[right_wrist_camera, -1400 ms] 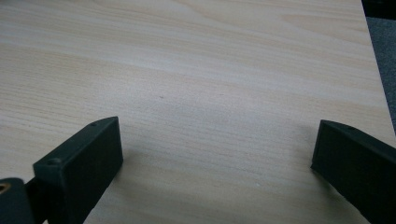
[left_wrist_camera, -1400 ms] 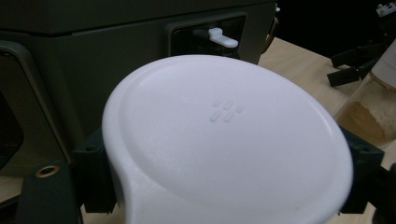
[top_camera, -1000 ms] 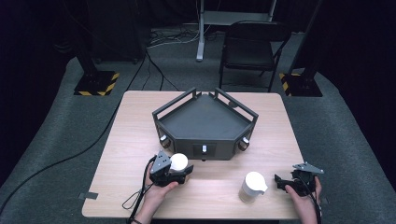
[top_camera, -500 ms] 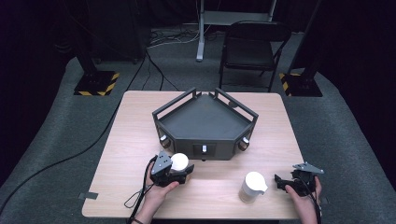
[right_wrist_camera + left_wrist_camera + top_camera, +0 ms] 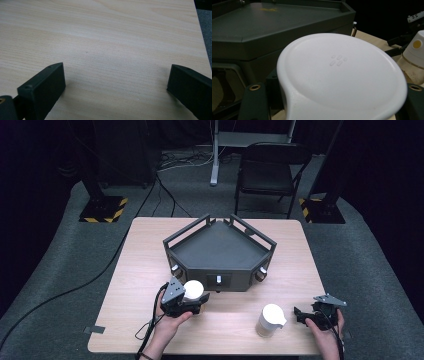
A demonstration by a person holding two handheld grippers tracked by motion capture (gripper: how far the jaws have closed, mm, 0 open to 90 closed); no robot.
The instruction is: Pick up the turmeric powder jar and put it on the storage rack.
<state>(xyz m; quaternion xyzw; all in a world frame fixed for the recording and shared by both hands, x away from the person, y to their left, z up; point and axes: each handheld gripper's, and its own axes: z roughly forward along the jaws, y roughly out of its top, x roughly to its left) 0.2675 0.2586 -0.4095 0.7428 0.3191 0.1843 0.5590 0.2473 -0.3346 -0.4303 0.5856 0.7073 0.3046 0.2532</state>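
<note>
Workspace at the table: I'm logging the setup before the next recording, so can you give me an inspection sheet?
Surface: light wooden table, bare wood under the right gripper.
Job's things: white-lidded container between the left gripper's jaws; second white-lidded jar standing free near the front edge; dark five-sided tray at the centre, nothing seen in it.
Clutter: grey tape strip at the front-left corner.
Grippers: left gripper closed on the container; right gripper open, jaws wide apart over the table.
Cables: black cable across the floor on the left; more near the stand behind.
Surroundings: black chair, two hazard-striped bases, grey carpet.
</note>
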